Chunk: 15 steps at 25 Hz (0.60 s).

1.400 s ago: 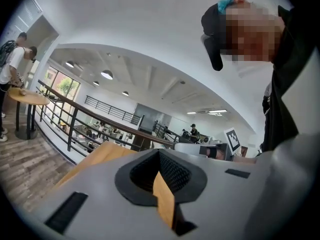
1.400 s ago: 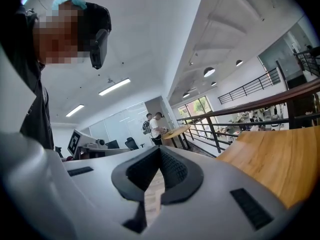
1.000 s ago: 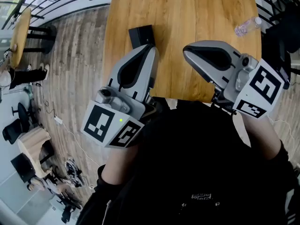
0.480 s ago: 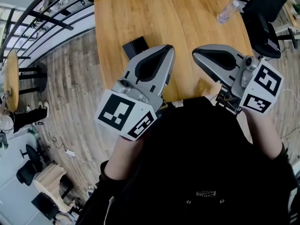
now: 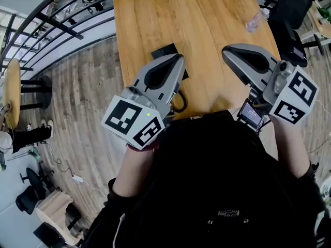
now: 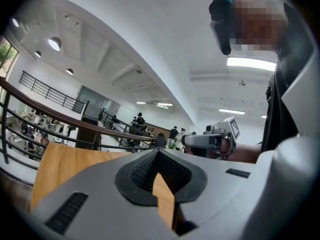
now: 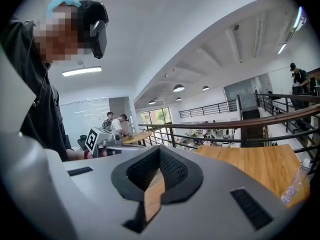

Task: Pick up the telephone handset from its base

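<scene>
Wooden table, telephone by closed left tool, closed right tool

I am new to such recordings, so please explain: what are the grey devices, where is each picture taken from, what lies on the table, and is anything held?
A person holds a grey two-jaw gripper in each hand: the left gripper and the right gripper. One picture comes from a head camera looking down; the other two from cameras on the grippers. On the wooden table lie a black device, probably the telephone, partly hidden, and a plastic bottle. Both grippers are shut and hold nothing.
</scene>
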Available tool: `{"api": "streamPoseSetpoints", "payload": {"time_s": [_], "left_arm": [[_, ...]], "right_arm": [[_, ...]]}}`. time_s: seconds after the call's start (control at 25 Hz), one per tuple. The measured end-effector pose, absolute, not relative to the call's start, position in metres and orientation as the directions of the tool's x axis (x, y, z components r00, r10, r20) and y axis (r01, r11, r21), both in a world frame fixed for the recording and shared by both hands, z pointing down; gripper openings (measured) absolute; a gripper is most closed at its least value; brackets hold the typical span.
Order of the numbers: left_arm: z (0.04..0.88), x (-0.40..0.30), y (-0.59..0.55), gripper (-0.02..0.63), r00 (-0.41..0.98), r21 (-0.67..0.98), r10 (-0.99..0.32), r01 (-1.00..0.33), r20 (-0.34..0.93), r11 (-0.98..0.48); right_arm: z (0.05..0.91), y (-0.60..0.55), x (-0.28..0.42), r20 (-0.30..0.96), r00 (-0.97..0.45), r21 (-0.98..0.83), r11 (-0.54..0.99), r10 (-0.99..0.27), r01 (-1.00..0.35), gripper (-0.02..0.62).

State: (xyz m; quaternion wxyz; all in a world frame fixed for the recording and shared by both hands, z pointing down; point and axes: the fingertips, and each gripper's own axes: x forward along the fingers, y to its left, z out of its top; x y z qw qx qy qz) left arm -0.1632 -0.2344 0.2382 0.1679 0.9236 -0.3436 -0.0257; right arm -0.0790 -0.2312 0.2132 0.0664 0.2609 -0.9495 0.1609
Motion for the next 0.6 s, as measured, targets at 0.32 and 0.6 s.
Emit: {"api": "streamPoseSetpoints", "payload": {"time_s": [0.32,0.6], "left_arm": [[0.253,-0.201,-0.222,0.003,0.797,0.370,-0.602,-0.575,0.052,-0.729],[0.284,-0.220,-0.199,0.003,0.759,0.390,-0.647,-0.620,0.079,-0.680]], "right_arm": [[0.212,-0.222,-0.109,0.202,-0.816,-0.325,0.749,-0.542,-0.578,0.015],[0.231,-0.227,-0.128,0.248,-0.822,-0.366,0.736,-0.513,-0.570,0.015]]}}
